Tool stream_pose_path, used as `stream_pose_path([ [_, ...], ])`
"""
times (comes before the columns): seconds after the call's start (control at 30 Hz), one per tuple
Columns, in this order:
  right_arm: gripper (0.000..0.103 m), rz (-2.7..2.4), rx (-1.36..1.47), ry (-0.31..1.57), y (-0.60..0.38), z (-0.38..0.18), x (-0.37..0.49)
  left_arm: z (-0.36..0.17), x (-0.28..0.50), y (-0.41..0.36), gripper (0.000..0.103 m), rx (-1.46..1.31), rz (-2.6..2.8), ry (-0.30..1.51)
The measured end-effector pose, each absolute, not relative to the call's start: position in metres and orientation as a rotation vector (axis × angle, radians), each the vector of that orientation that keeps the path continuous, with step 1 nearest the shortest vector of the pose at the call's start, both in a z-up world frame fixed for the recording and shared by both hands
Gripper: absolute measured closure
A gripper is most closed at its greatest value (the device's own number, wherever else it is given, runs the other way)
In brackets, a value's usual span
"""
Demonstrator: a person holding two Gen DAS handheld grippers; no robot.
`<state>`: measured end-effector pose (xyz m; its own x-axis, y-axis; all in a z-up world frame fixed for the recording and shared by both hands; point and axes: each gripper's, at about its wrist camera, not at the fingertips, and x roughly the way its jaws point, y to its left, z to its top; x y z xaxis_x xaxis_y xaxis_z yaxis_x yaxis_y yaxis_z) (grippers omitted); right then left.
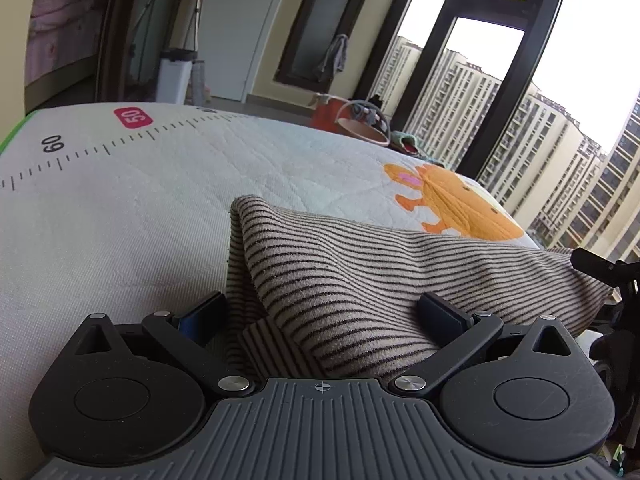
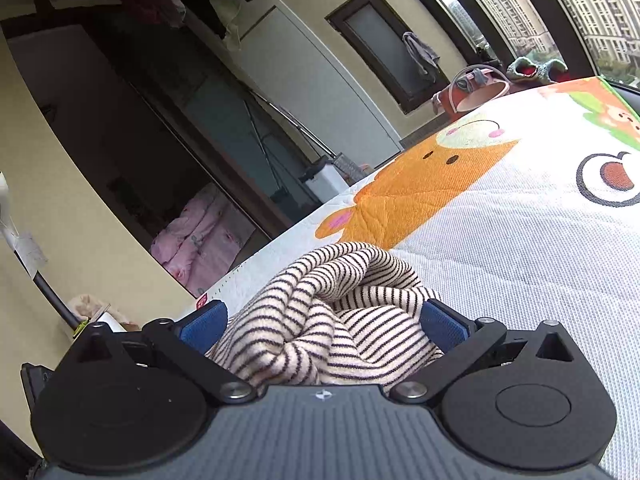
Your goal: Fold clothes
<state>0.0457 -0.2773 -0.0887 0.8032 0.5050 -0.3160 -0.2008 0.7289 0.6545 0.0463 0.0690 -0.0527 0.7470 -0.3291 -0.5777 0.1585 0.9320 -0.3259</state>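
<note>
The garment (image 1: 360, 272) is beige to cream with thin dark horizontal stripes; in the right wrist view it (image 2: 332, 312) reads paler, almost white, with the same black lines. The mat (image 1: 140, 208) under it is off-white, printed with a black ruler scale, a black "60" and a red tag with a white "50" (image 1: 133, 118). Beyond the garment the mat carries an orange cartoon animal (image 1: 452, 204) with pink cheeks; a green edge (image 2: 616, 92) runs along its far side. Both grippers are black with blue pads (image 2: 204, 324). Behind the mat, a pink quilt (image 2: 196, 236) and an orange-red tub (image 1: 326, 116).
</note>
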Motion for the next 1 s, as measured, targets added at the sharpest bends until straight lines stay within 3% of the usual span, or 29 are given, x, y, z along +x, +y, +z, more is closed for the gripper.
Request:
stream_pose_path([
  [0.17,0.000,0.412,0.684,0.491,-0.284,-0.092,0.041,-0.052,0.044,0.075,0.000,-0.298,-0.280,0.675],
  [0.33,0.000,0.420,0.766,0.462,-0.293,-0.099,0.037,-0.033,0.016,0.099,0.000,-0.519,-0.394,0.595],
  [0.7,0.000,0.408,0.754,0.468,-0.288,-0.099,0.034,-0.045,0.021,0.069,0.000,-0.326,-0.285,0.730],
  [1.0,0.000,0.439,0.569,0.665,-0.290,-0.064,0.041,-0.043,0.050,0.077,0.000,-0.311,-0.325,0.800],
])
